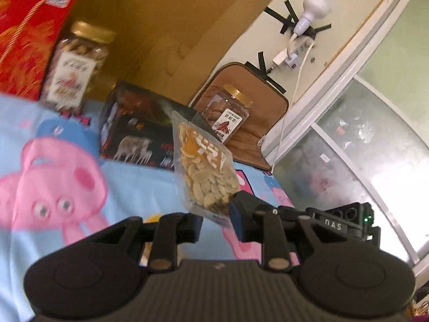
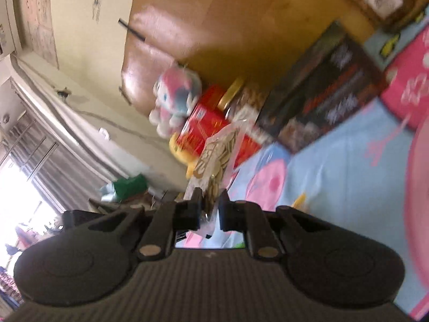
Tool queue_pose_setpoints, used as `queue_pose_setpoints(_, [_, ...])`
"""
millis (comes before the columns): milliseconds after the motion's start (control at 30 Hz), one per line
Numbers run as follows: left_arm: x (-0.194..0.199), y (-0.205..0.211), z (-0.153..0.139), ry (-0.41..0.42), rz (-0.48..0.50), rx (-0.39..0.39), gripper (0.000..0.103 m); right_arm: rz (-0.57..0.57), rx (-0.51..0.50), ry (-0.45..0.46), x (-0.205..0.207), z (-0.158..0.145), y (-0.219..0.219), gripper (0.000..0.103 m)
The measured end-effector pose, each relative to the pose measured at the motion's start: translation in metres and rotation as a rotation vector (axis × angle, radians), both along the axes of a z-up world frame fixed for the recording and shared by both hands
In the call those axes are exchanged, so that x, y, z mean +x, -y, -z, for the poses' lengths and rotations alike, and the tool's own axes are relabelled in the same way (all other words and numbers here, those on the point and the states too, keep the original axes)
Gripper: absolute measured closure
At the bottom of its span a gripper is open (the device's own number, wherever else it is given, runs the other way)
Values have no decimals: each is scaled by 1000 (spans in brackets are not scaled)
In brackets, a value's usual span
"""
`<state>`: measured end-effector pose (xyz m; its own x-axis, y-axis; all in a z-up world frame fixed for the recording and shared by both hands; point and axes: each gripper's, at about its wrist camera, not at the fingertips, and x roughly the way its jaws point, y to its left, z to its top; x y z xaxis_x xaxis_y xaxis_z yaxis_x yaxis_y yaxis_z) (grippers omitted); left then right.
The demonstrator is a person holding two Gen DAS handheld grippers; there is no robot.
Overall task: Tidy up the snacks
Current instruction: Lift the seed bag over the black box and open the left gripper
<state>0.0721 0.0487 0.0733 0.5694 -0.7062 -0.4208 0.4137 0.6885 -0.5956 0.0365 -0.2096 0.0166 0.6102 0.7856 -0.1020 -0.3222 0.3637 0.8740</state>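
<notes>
Tongs on the left are pinching the bottom edge of a clear plastic pouch of pale seeds, holding it upright above a light blue bedsheet with pink cartoon pigs. Tongs on the right are gripping a similar clear seed pouch in a blurred view. Behind them a black snack box, two gold-lidded clear jars and a red gift box are standing against a wooden headboard.

The left gripper stands with its two black fingers a moderate gap apart and a seed pouch between them, with contact unclear. The right gripper is rolled hard to one side, its fingers drawn close onto the bottom edge of a second seed pouch.
</notes>
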Motion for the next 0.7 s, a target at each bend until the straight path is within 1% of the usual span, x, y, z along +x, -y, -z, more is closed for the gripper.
queue_pose_setpoints(100, [29, 15, -10, 21, -1, 35, 78, 39, -23, 5, 24, -6, 9, 88])
queue_pose_setpoints(167, [56, 22, -18, 32, -13, 64, 78, 64, -41, 7, 44, -11, 16, 88])
queue_pose_setpoints(233, [88, 26, -20, 6, -32, 92, 72, 84, -44, -27, 66, -10, 24, 88])
queue_pose_setpoints(267, [103, 27, -19, -11, -50, 106, 71, 97, -51, -48, 79, -9, 24, 88])
queue_pose_setpoints(300, [118, 28, -17, -23, -78, 132, 66, 114, -73, -64, 95, -11, 22, 86])
queue_pose_setpoints(367, [143, 28, -13, -39, -154, 217, 62, 148, -138, -96, 130, -13, 14, 80])
queue_pose_setpoints(400, [151, 27, -11, -64, -196, 254, 60, 135, -184, -121, 146, -13, 8, 69])
queue_pose_setpoints(433, [153, 23, -9, -81, -221, 258, 60, 137, -235, -148, 158, -12, 2, 66])
queue_pose_setpoints(467, [150, 19, -10, -77, -226, 237, 60, 148, -266, -143, 161, -14, 0, 63])
queue_pose_setpoints(500, [143, 14, -12, -54, -221, 209, 60, 145, -288, -108, 158, -18, -1, 60])
queue_pose_setpoints(533, [132, 8, -14, -23, -223, 193, 56, 144, -308, -67, 152, -22, 0, 60])
queue_pose_setpoints(600, [112, -1, -20, 27, -241, 170, 55, 186, -348, 8, 131, -30, 6, 57])
queue_pose_setpoints(633, [100, -8, -21, 42, -246, 152, 55, 205, -355, 29, 122, -31, 10, 56])
queue_pose_setpoints(700, [84, -17, -21, 45, -252, 113, 55, 214, -340, 59, 102, -31, 19, 56])
